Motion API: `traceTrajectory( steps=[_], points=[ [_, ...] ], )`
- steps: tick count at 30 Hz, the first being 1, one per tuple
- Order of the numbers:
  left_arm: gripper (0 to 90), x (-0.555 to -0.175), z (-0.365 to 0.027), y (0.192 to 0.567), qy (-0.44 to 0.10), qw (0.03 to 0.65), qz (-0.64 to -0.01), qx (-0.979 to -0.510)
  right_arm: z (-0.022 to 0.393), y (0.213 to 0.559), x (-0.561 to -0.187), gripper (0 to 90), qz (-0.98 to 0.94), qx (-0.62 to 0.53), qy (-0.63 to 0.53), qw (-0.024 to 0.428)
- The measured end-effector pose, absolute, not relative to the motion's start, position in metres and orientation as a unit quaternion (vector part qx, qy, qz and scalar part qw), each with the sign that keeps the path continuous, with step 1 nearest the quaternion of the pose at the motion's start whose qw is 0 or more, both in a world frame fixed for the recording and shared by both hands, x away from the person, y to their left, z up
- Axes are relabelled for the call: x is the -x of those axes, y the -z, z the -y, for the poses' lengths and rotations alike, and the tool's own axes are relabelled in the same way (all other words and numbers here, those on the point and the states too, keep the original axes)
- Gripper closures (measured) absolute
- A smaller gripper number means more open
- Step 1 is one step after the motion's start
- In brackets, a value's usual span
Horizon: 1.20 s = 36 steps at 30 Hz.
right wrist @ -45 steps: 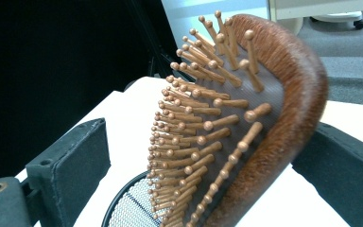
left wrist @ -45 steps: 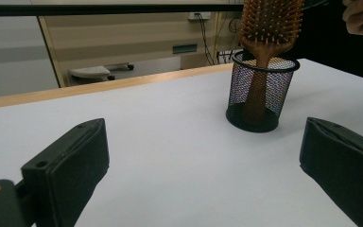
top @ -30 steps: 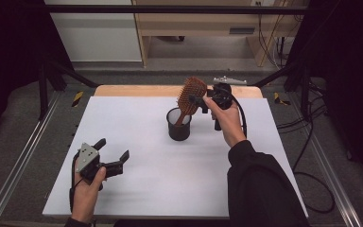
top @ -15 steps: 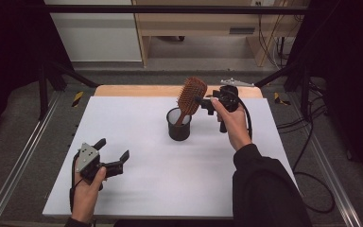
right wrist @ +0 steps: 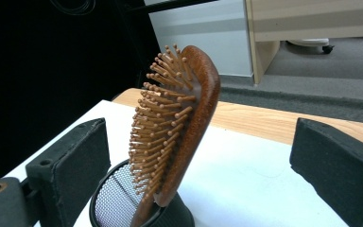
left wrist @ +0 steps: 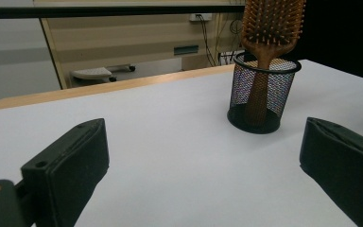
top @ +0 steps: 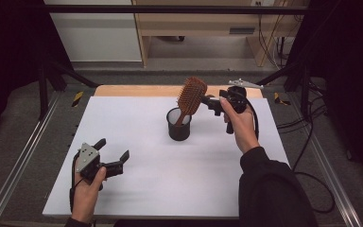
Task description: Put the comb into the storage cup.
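Hairbrush [top: 192,95] handle-down in black mesh cup [top: 179,125], both grippers' jaws apart, holding nothing

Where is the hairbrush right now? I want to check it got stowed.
In the high view the hairbrush stands handle-down in the black mesh cup near the table's far middle, its head leaning toward the open right gripper.

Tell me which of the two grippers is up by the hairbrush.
The right gripper, raised beside the hairbrush that stands in the black mesh cup, jaws open. The left gripper sits low near the table's front edge, far from both.
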State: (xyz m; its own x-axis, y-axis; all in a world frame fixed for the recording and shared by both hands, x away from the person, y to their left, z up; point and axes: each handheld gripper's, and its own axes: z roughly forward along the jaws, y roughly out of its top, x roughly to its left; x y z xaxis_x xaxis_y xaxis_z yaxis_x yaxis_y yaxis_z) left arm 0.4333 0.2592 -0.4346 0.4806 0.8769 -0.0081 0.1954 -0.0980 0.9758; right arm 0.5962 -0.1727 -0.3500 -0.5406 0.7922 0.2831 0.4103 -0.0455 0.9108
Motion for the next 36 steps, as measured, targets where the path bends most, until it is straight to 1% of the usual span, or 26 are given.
traceTrajectory(
  steps=[25, 36],
  points=[
    [2.3, -0.433, -0.261, 0.434, -0.317, 0.54, -0.402, -0.668, 0.204, 0.342, -0.576, 6.4, -0.654, -0.443, -0.584, 0.188],
    [2.2, -0.433, -0.263, 0.434, -0.319, 0.541, -0.404, -0.665, 0.221, 0.34, -0.561, 7.8, -0.645, -0.441, -0.588, 0.208]
  ],
)
